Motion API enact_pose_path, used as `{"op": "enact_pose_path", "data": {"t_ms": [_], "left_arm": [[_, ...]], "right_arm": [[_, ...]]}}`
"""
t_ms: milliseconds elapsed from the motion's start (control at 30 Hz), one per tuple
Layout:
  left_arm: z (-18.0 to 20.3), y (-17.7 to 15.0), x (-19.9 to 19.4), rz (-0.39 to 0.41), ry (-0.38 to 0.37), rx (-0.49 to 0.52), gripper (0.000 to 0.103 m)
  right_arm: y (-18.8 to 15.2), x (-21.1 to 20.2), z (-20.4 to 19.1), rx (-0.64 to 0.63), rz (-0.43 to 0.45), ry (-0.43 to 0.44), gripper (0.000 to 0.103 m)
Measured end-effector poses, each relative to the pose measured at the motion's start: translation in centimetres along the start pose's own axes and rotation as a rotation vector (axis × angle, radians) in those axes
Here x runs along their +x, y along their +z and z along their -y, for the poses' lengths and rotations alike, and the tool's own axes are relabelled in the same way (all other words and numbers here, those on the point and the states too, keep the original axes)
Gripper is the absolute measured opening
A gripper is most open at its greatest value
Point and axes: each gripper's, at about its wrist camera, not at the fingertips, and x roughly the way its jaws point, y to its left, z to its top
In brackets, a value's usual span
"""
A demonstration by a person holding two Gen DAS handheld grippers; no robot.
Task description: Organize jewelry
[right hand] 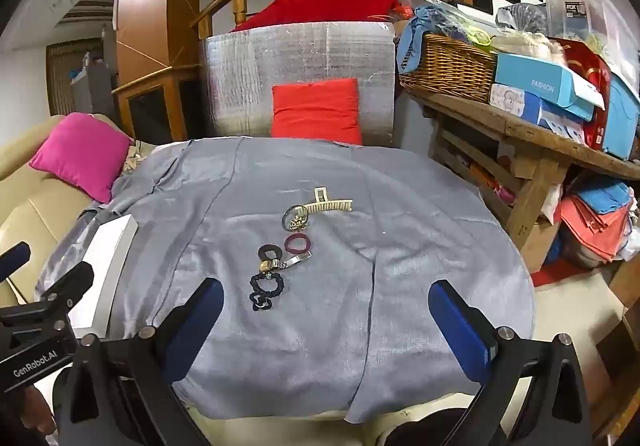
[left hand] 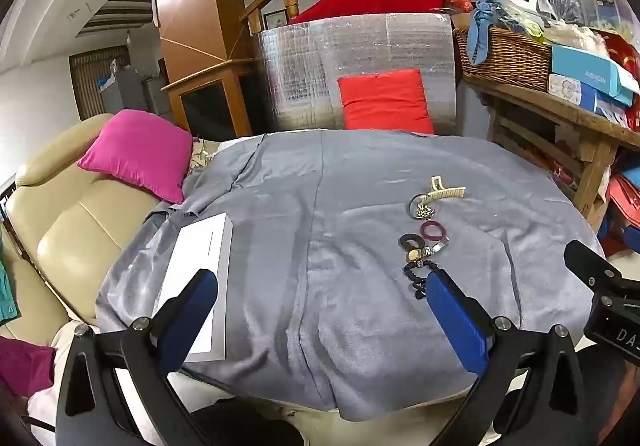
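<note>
Several hair and jewelry pieces lie in a row on the grey cloth (right hand: 400,246): a cream claw clip (right hand: 329,203), a ring bangle with charms (right hand: 295,217), a maroon hair tie (right hand: 298,242), a black hair tie (right hand: 269,252), a silver clip (right hand: 294,261) and a dark scrunchie (right hand: 264,288). In the left wrist view they lie right of centre, the claw clip (left hand: 446,192) farthest and the scrunchie (left hand: 418,278) by my right finger. A white flat box (left hand: 200,282) lies at the cloth's left. My left gripper (left hand: 320,298) and right gripper (right hand: 326,306) are open, empty, above the near edge.
A cream sofa (left hand: 68,222) with a pink cushion (left hand: 138,152) stands left. A red cushion (right hand: 316,110) leans on a silver foil panel behind the table. A wooden bench (right hand: 532,134) with a wicker basket (right hand: 448,68) and boxes stands right.
</note>
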Motion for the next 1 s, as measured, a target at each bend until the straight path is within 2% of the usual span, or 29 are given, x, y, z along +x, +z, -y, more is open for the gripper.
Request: {"op": "enact_pose_path", "data": {"t_ms": [67, 133, 267, 1000], "left_arm": [[-0.2, 0.3, 0.5, -0.025, 0.003, -0.01, 0.103], [-0.5, 0.3, 0.6, -0.021, 0.01, -0.021, 0.103], [-0.1, 0.2, 0.5, -0.013, 0.029, -0.01, 0.103], [0.0, 0.2, 1.4, -0.024, 0.035, -0.004, 0.103]], "right_arm": [[0.1, -0.1, -0.1, -0.001, 0.005, 0.004, 0.103], [0.3, 0.3, -0.2, -0.007, -0.012, 0.003, 0.103], [0.3, -0.4, -0.9, -0.02, 0.02, 0.006, 0.103], [0.3, 0.4, -0.9, -0.027, 0.007, -0.001, 0.103]]}}
